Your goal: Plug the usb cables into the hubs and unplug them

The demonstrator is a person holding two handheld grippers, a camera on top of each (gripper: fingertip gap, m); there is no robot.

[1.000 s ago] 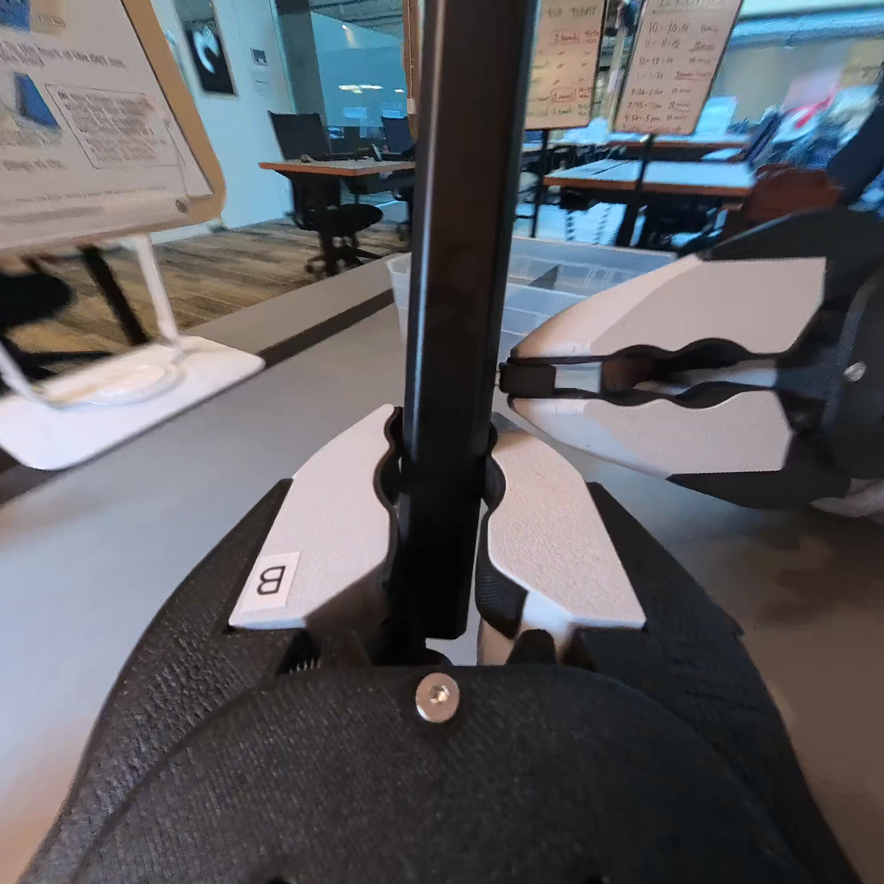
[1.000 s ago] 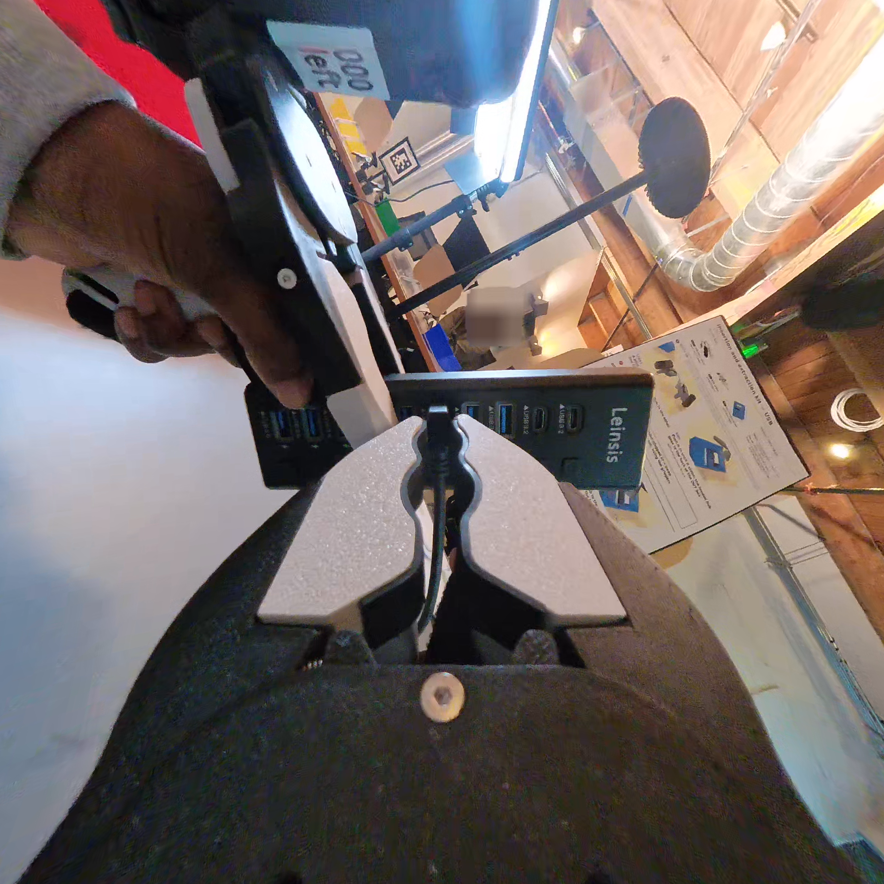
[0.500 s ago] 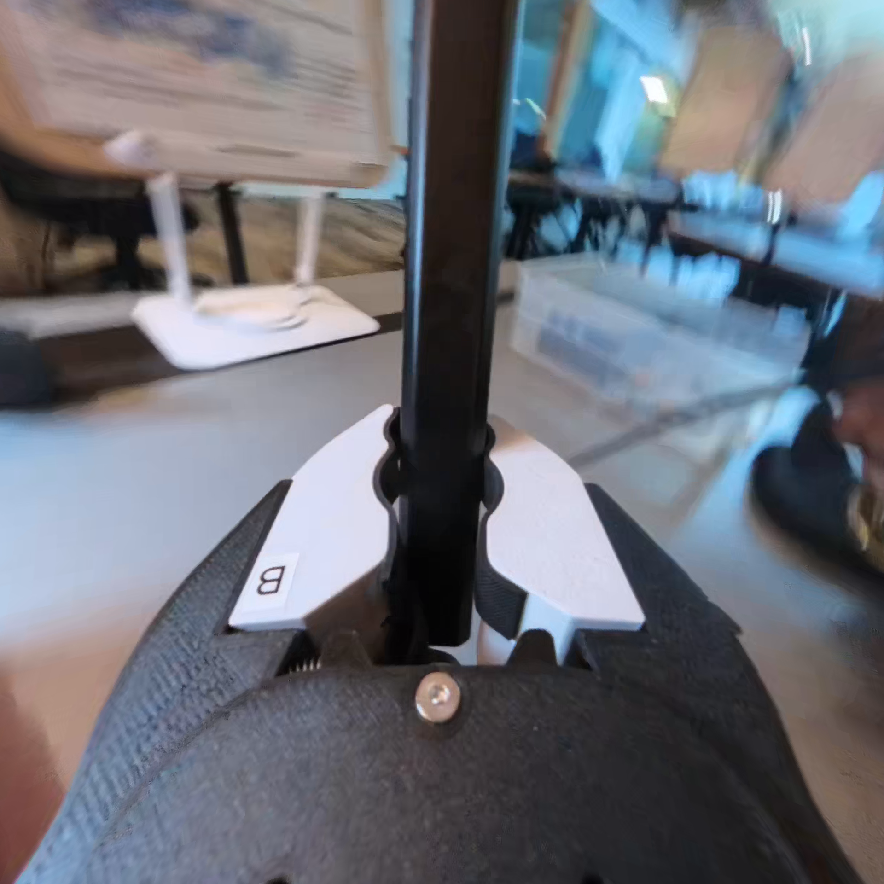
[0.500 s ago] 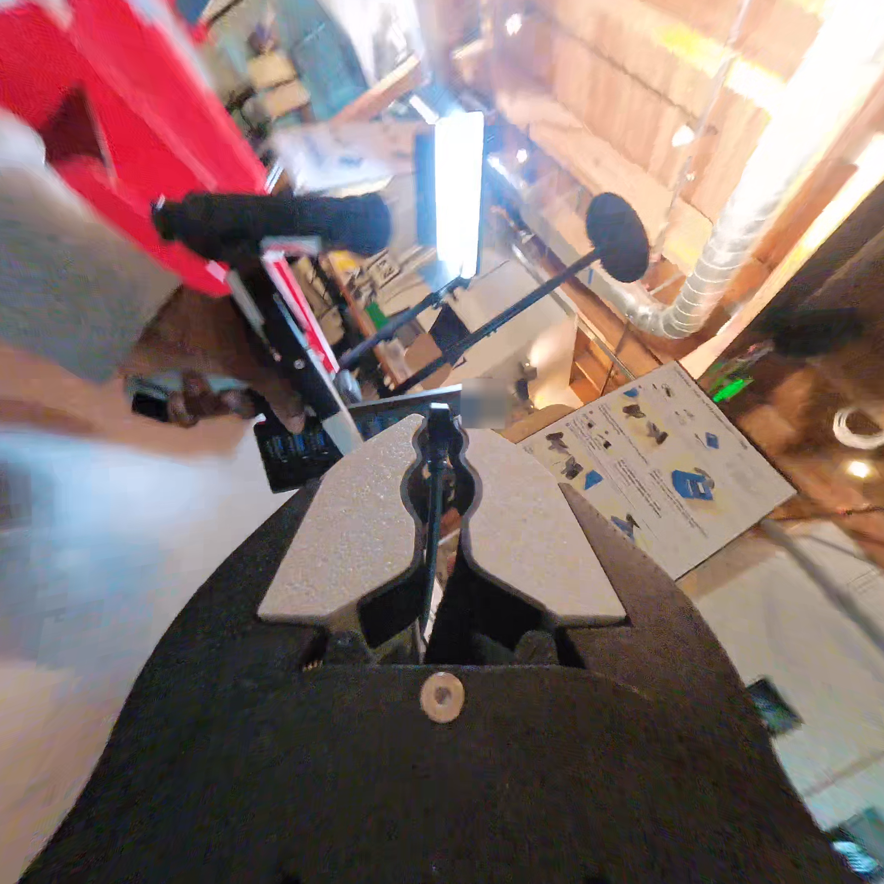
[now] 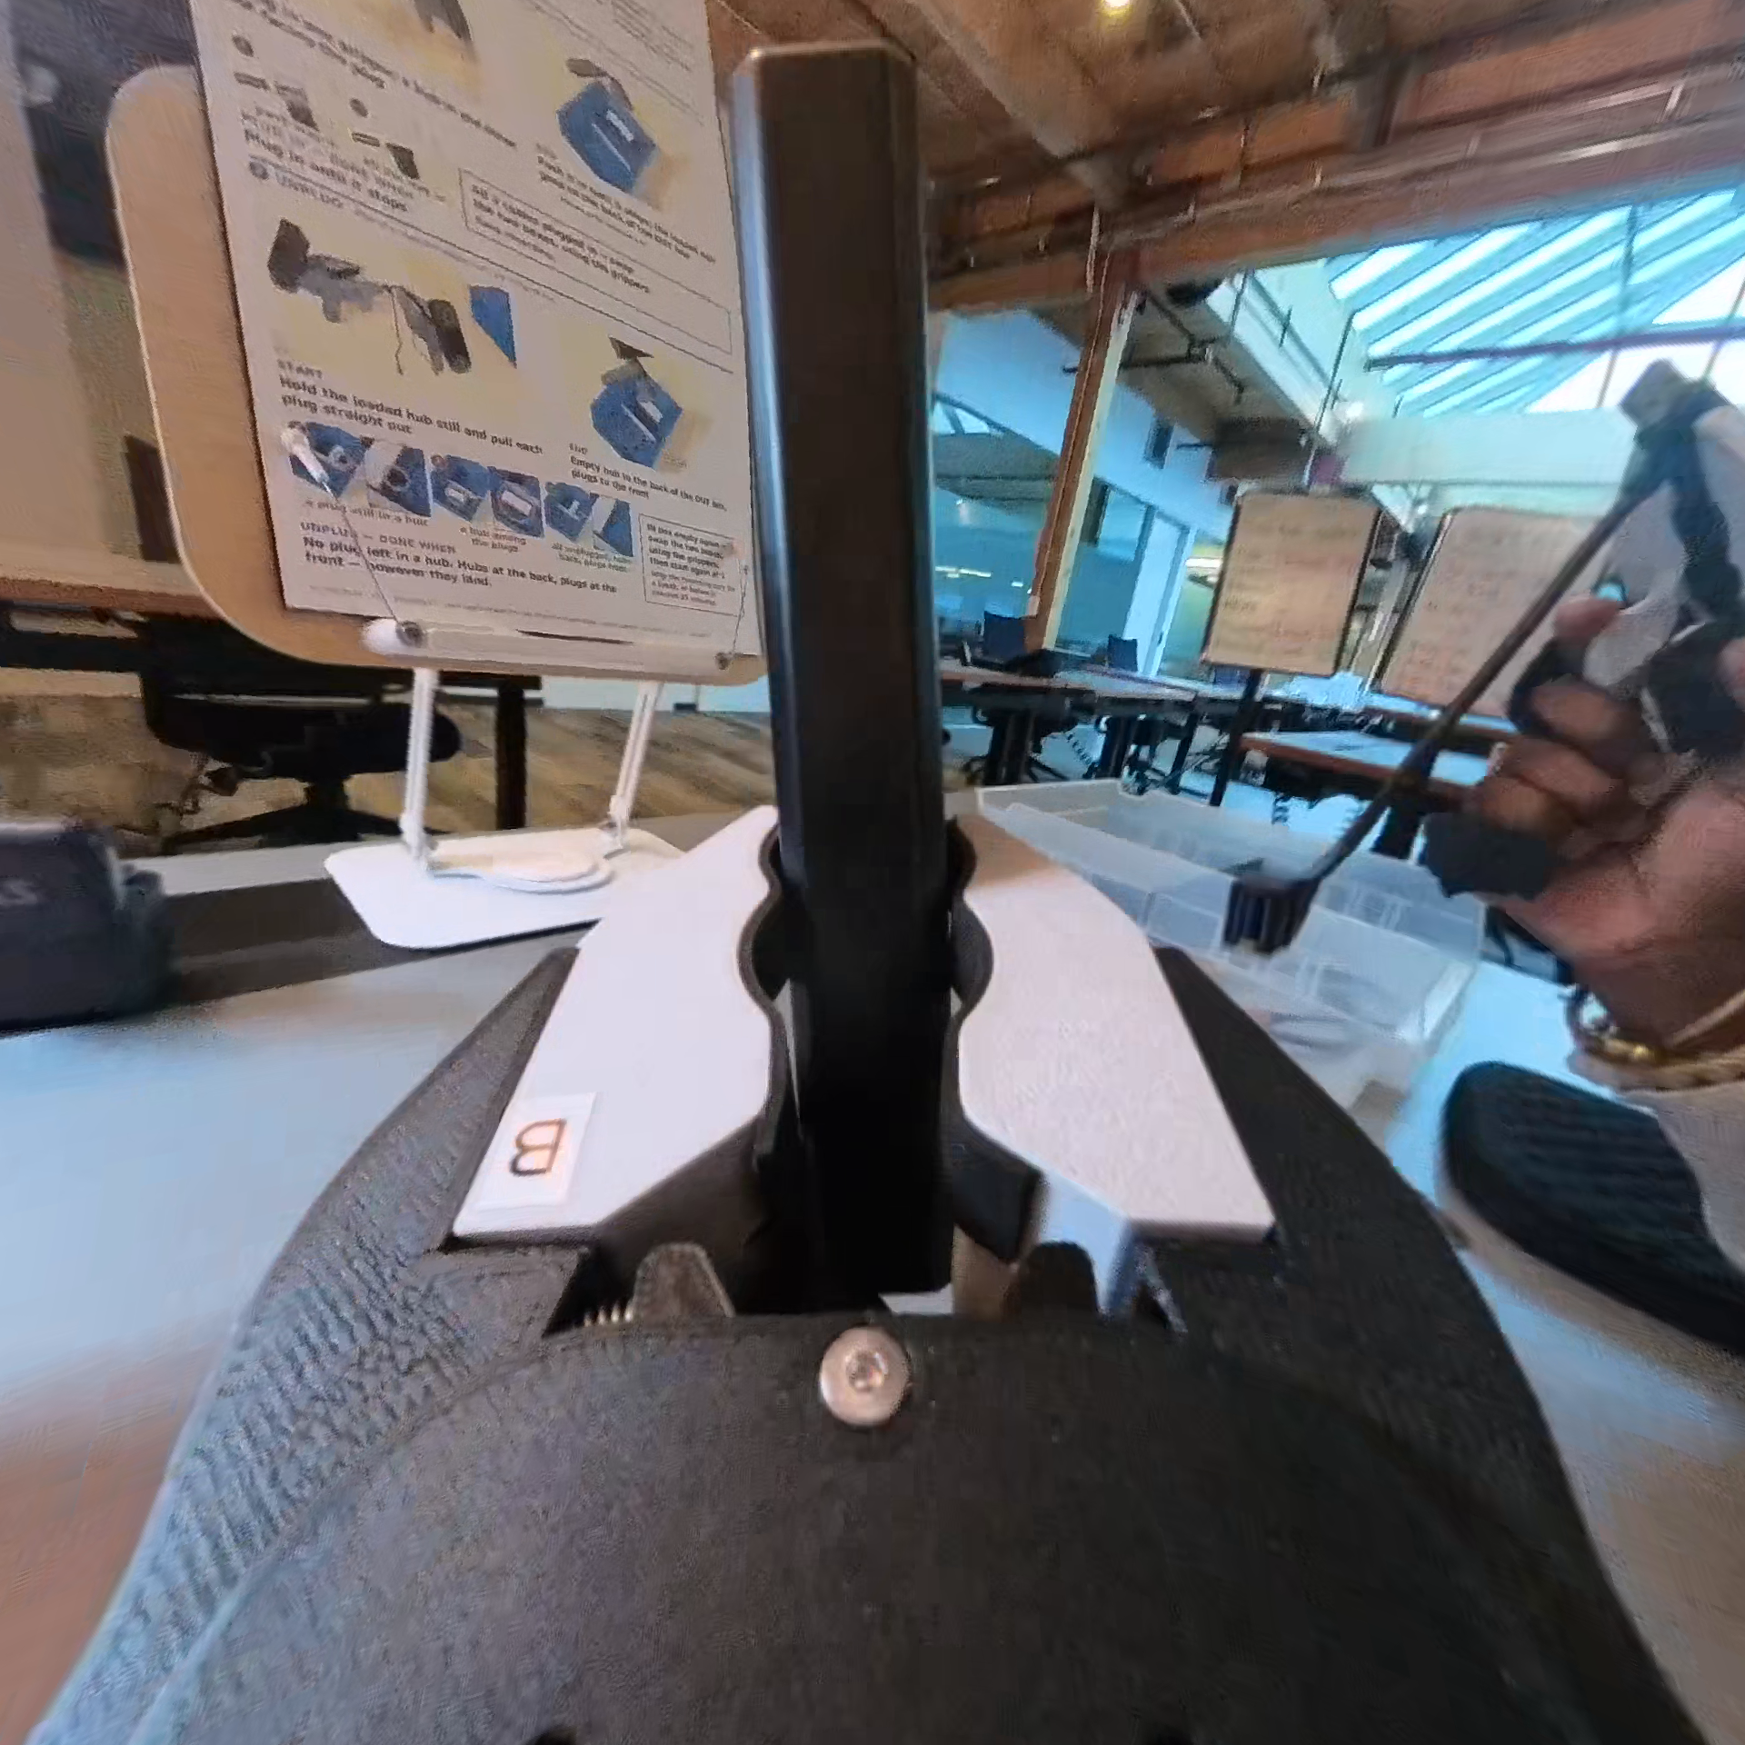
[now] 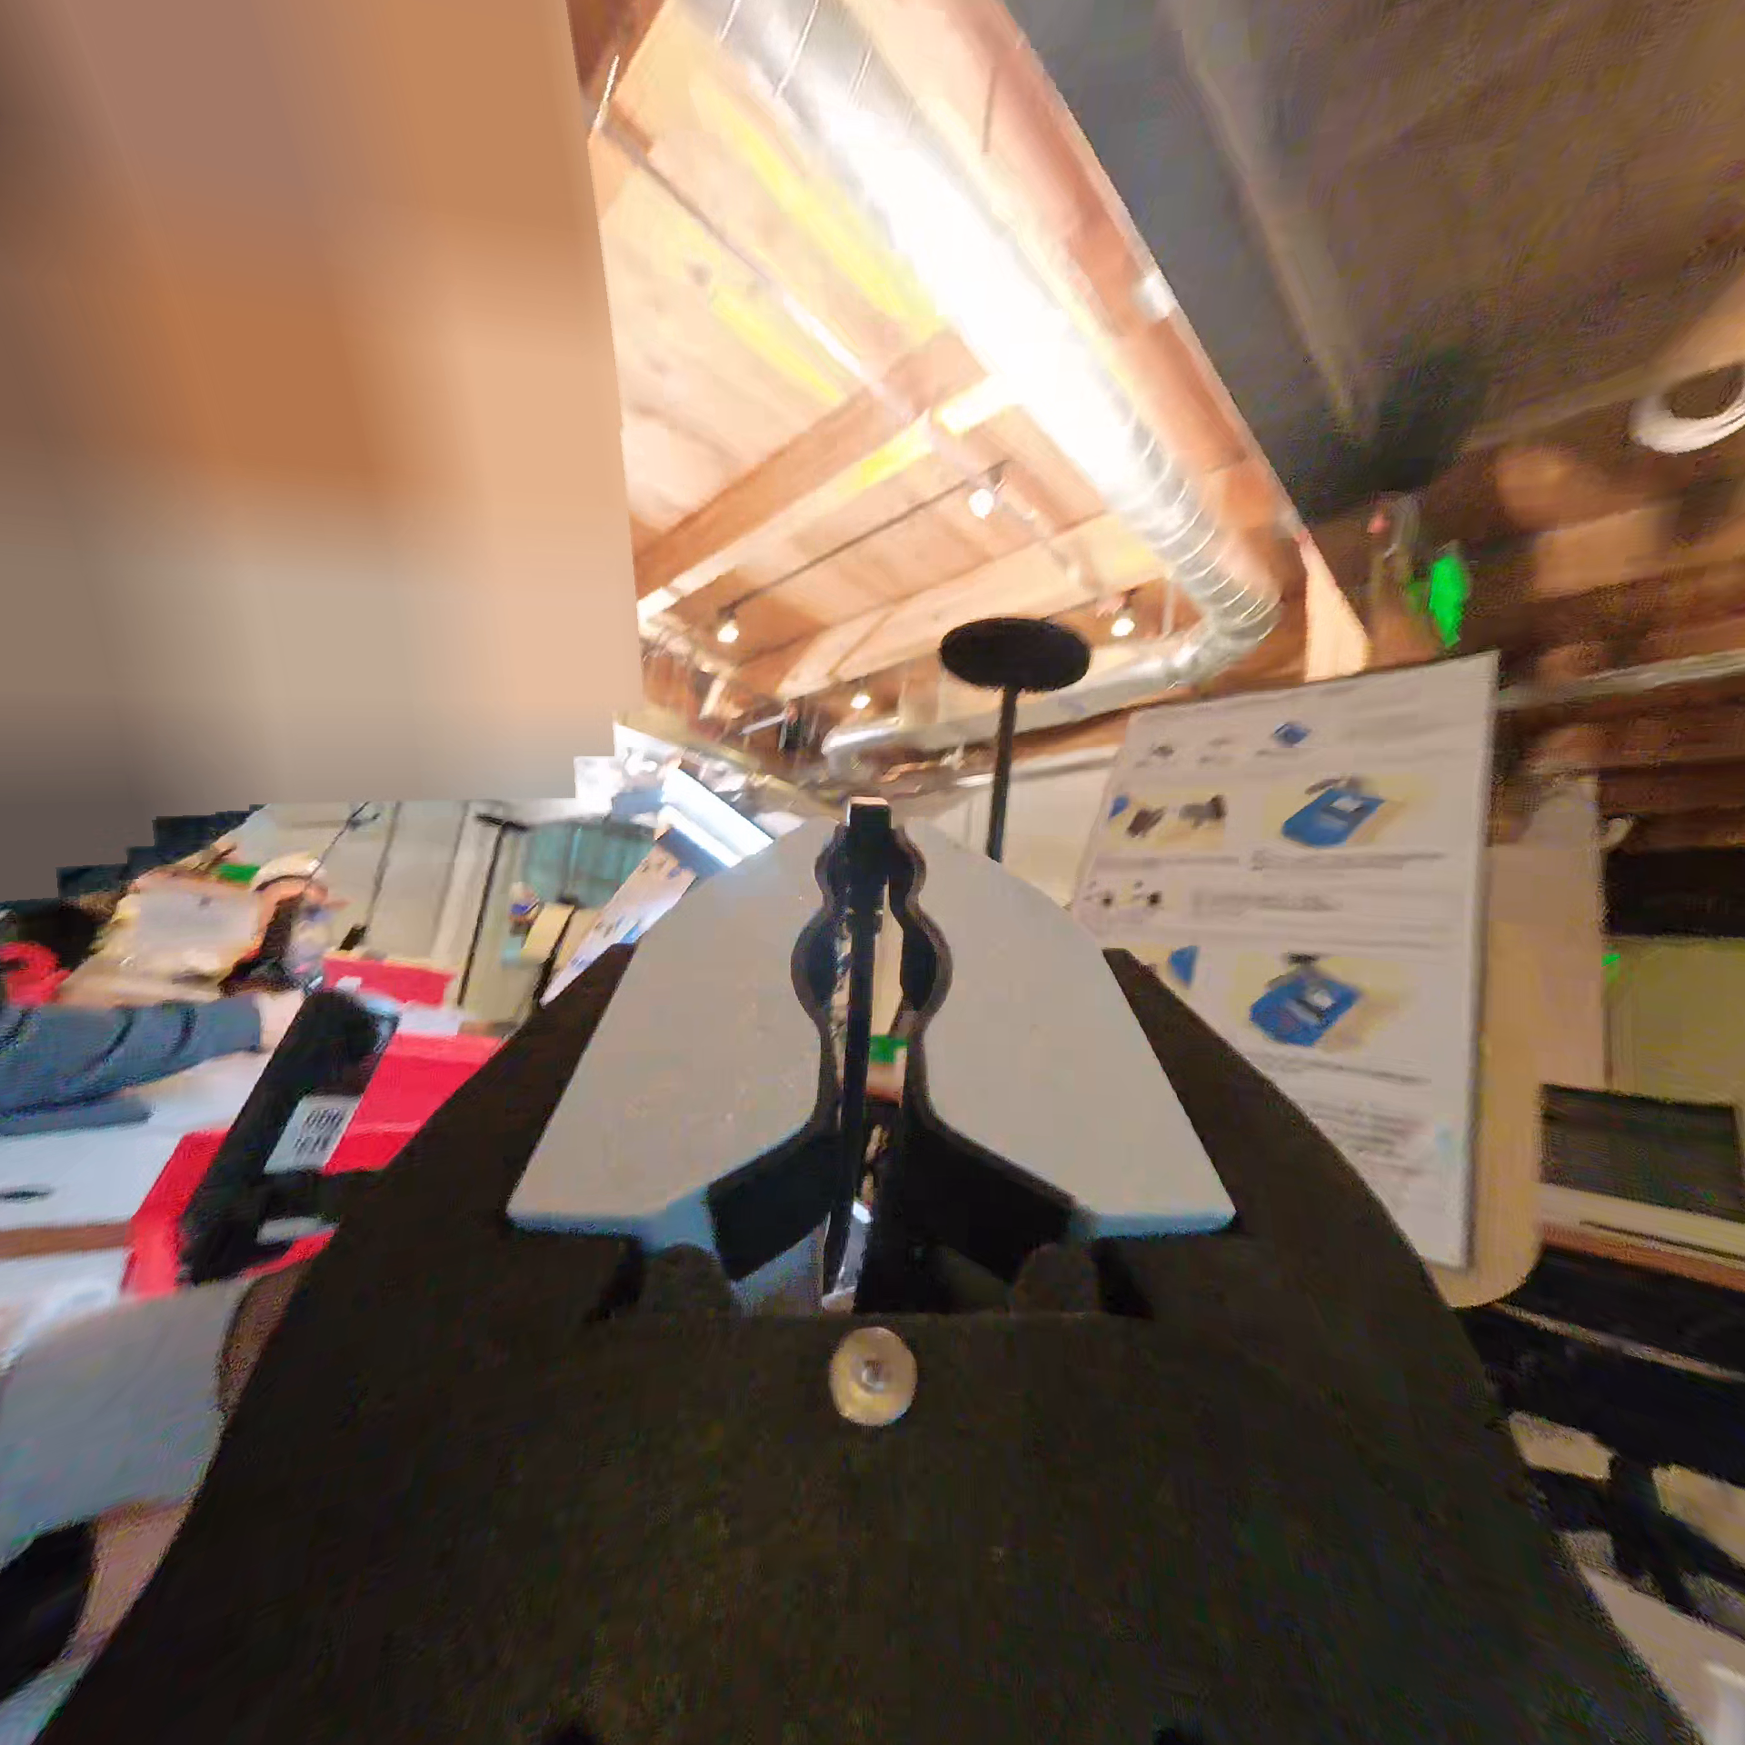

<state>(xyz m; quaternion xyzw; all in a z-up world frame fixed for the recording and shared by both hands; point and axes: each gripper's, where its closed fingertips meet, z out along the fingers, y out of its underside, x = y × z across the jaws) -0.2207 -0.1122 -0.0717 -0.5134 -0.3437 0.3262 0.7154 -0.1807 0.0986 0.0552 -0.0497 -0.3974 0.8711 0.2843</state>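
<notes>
My left gripper point(image 5: 855, 836) is shut on a black USB hub point(image 5: 836, 453), which stands upright and edge-on between the white fingers point(image 5: 661, 1020). My right gripper point(image 6: 869, 836) is shut on the plug of a thin black USB cable point(image 6: 857, 1020) and points up toward the ceiling, away from the hub. In the left wrist view the right gripper point(image 5: 1676, 415) is at the far right, held in a hand point(image 5: 1624, 850). The cable point(image 5: 1473, 699) hangs from it down to a black connector point(image 5: 1261, 911). The hub's ports are hidden.
A clear plastic bin point(image 5: 1322, 954) sits on the grey table point(image 5: 189, 1133) to the right. An instruction board point(image 5: 472, 312) on a white stand point(image 5: 491, 878) is behind the hub; it also shows in the right wrist view point(image 6: 1294, 944). A dark object point(image 5: 76, 925) lies at the left edge. Some 25 cm of space lies between my two pairs of fingers.
The right gripper has pulled its plug away from the hub and swung up and off to the right. The left gripper has turned with the hub toward the instruction board.
</notes>
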